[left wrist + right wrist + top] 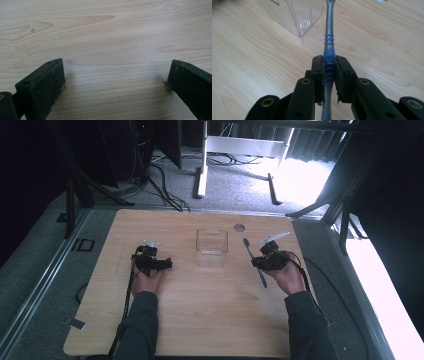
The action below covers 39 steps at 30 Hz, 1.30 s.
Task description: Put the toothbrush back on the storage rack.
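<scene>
Room: dark curtains and a grey carpeted floor (235,175) are seen, with a white frame (240,150) behind. Light wood tabletop (200,310) is bare in front. Clear plastic box (212,247) is set mid-table, near the toothbrush (255,262). Toothbrush is clamped at its blue grip by the right gripper (329,70), jaws closed on it. Left gripper (115,75) jaws are spread wide, nothing between.

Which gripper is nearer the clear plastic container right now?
Right, narrowly. The right gripper, shut on the toothbrush, sits just off the clear container on one side; the left gripper, open over bare table, sits slightly farther on the other.
</scene>
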Each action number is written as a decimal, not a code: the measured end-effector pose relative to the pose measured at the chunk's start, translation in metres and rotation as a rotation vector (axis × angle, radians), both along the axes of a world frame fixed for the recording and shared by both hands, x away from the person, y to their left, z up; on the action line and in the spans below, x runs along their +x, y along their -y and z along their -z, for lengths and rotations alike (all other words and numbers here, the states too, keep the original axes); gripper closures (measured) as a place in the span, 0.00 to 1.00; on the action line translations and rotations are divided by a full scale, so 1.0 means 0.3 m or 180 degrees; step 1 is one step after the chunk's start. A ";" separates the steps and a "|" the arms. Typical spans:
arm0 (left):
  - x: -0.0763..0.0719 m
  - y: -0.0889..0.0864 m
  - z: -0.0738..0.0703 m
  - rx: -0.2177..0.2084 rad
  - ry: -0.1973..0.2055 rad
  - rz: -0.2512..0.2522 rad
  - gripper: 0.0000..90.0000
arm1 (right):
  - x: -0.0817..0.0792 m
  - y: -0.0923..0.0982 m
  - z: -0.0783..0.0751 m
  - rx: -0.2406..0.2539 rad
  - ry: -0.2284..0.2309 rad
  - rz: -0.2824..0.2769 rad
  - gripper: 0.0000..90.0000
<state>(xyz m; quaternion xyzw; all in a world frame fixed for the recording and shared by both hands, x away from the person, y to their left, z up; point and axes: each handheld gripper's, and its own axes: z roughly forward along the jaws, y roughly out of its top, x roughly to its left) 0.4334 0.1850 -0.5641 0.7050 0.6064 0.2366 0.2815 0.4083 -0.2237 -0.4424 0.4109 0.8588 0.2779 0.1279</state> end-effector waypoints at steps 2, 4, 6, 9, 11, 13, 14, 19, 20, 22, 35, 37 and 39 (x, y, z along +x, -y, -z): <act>0.000 0.000 0.000 0.0001 -0.0001 0.0000 0.02 | 0.000 0.000 -0.003 0.0020 0.0025 0.0015 0.87; 0.000 0.000 0.000 0.0001 -0.0001 0.0000 0.02 | 0.000 0.001 -0.007 0.0042 0.0044 0.0027 0.87; 0.000 0.000 0.000 0.0001 -0.0001 0.0000 0.02 | 0.002 0.003 -0.011 0.0071 0.0064 0.0031 0.87; 0.000 0.000 0.000 0.0001 0.0000 -0.0001 0.02 | 0.005 0.003 -0.013 0.0112 0.0070 0.0054 0.87; 0.000 0.000 0.000 0.0001 0.0000 0.0000 0.02 | 0.006 0.003 -0.015 0.0130 0.0083 0.0067 0.87; 0.000 0.000 0.000 0.0001 0.0000 0.0000 0.02 | 0.006 0.003 -0.016 0.0154 0.0113 0.0072 0.87; 0.000 0.000 0.000 0.0001 0.0000 0.0000 0.02 | 0.007 0.003 -0.018 0.0161 0.0124 0.0075 0.87; 0.000 0.000 0.000 0.0000 0.0001 -0.0001 0.02 | 0.009 0.001 -0.029 0.0202 0.0159 0.0080 0.87; 0.000 0.000 0.000 0.0000 0.0000 0.0000 0.02 | 0.009 0.000 -0.031 0.0210 0.0163 0.0086 0.87; 0.000 0.000 0.000 0.0000 0.0000 -0.0001 0.02 | 0.010 -0.003 -0.035 0.0225 0.0184 0.0079 0.87; 0.000 0.000 0.000 -0.0001 -0.0001 -0.0002 0.02 | 0.013 -0.004 -0.056 0.0401 0.0309 0.0111 0.87; 0.000 0.000 0.000 -0.0001 -0.0001 -0.0002 0.02 | 0.014 -0.002 -0.058 0.0427 0.0327 0.0111 0.87; 0.000 0.000 0.000 -0.0001 -0.0002 -0.0001 0.02 | 0.014 0.000 -0.061 0.0454 0.0346 0.0122 0.87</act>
